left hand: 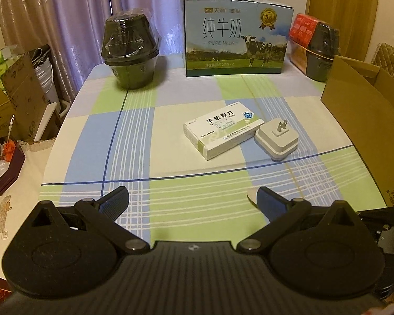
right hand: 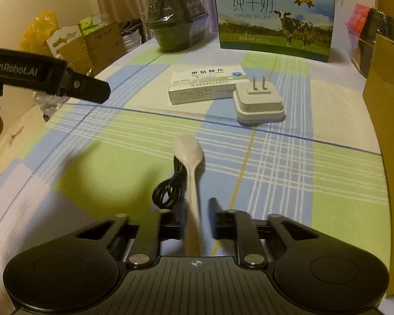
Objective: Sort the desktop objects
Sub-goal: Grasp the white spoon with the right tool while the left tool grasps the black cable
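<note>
Green/blue/cream plaid tablecloth (right hand: 289,157), white spoon (right hand: 189,155), blk cable (right hand: 168,189), white charger (right hand: 260,102), brown box (left hand: 367,110)

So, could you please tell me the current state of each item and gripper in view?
left gripper: open, empty.
right gripper: jaws either side of the spoon handle; grip unclear.
white spoon: bowl end forward, handle between the right jaws.
medicine box: closed, lying flat.
plug adapter: prongs up, unplugged.
milk carton: upright, closed.
cardboard box: open.

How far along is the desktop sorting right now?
Nothing visibly sorted yet. In hand: the right gripper straddles the white spoon, not clearly clamped; the left gripper is open, empty. Left: medicine box, plug adapter, black cable. Cardboard box contents unseen.
</note>
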`<action>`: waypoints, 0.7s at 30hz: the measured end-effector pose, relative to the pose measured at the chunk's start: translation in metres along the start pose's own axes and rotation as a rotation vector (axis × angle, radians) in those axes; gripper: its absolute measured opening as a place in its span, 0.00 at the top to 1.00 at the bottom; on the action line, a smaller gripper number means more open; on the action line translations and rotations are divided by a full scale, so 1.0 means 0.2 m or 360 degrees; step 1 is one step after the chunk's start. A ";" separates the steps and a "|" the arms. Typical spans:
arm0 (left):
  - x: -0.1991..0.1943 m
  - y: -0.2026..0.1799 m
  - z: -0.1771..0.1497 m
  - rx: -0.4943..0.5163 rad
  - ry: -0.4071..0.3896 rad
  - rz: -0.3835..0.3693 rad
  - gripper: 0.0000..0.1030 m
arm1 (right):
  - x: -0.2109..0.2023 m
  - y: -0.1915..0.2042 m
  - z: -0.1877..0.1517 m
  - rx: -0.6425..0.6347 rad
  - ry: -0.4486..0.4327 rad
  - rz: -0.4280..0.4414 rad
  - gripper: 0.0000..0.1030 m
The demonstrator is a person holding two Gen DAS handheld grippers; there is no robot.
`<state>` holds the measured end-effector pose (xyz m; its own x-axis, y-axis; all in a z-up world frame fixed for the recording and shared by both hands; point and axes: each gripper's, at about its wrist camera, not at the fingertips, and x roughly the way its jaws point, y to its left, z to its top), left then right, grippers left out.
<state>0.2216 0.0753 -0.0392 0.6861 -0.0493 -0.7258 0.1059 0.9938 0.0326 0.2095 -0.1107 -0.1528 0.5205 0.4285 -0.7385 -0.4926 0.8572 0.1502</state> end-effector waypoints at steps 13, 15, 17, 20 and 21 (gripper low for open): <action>0.04 -0.09 -0.04 0.0035 0.0023 -0.0172 0.01 | -0.14 -0.15 -0.06 0.0094 -0.0052 -0.0226 0.94; 0.06 -0.14 -0.07 0.0076 0.0044 -0.0211 0.01 | -0.17 -0.18 -0.09 0.0120 -0.0047 -0.0228 0.94; 0.08 -0.20 -0.09 0.0121 0.0062 -0.0232 0.02 | -0.20 -0.21 -0.11 0.0149 -0.0064 -0.0223 0.94; 0.13 -0.30 -0.13 0.0193 0.0095 -0.0280 0.03 | -0.23 -0.23 -0.13 0.0183 -0.0100 -0.0231 0.93; 0.14 -0.33 -0.14 0.0221 0.0099 -0.0283 0.06 | -0.24 -0.24 -0.14 0.0187 -0.0105 -0.0230 0.92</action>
<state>0.2136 0.0111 -0.0822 0.6028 -0.2117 -0.7693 0.3219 0.9467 -0.0083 0.1889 -0.1795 -0.1423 0.6264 0.3132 -0.7138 -0.3266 0.9369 0.1244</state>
